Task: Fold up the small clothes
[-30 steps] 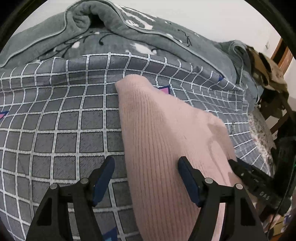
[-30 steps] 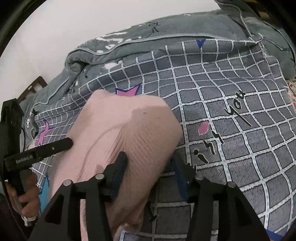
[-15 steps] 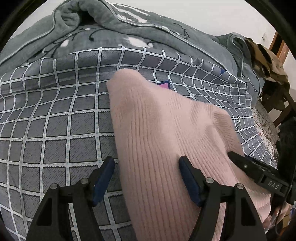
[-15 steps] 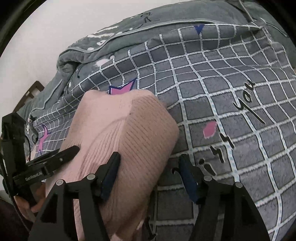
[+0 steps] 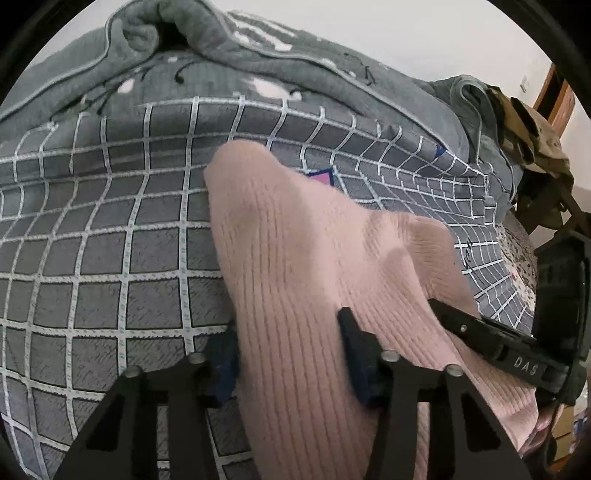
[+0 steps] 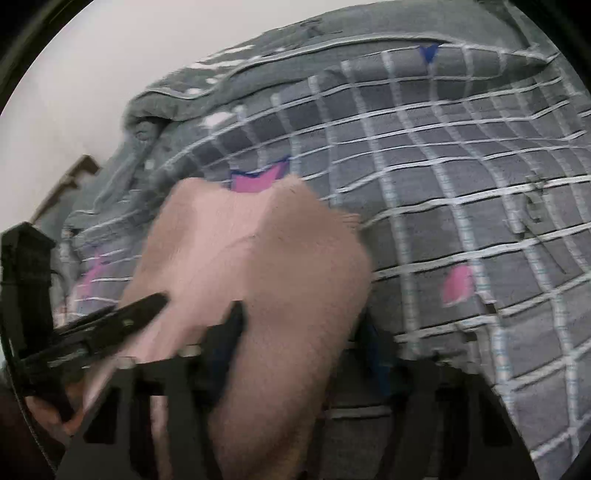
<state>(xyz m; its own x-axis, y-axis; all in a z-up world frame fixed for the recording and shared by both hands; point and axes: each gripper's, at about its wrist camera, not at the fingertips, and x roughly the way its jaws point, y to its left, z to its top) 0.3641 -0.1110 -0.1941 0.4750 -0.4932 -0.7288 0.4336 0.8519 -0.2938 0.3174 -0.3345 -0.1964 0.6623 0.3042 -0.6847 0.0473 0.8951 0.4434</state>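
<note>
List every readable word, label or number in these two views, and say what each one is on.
"DAS" - white letters on the black finger of the right gripper, seen from the left wrist.
Black script lettering on the grid-patterned bedspread: too blurred to read.
Small dark mark on the bedspread beside the pink knit garment: too small to read.

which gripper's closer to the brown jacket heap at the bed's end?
Right. The brown jacket heap lies beyond the right gripper, which flanks the pink knit garment on that side; the left gripper straddles the opposite edge.

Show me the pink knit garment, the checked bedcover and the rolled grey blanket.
pink knit garment (image 5: 314, 258), left wrist view, ribbed middle.
checked bedcover (image 5: 92, 258), left wrist view, bare grid area.
rolled grey blanket (image 5: 155, 33), left wrist view, rolled edge.
</note>
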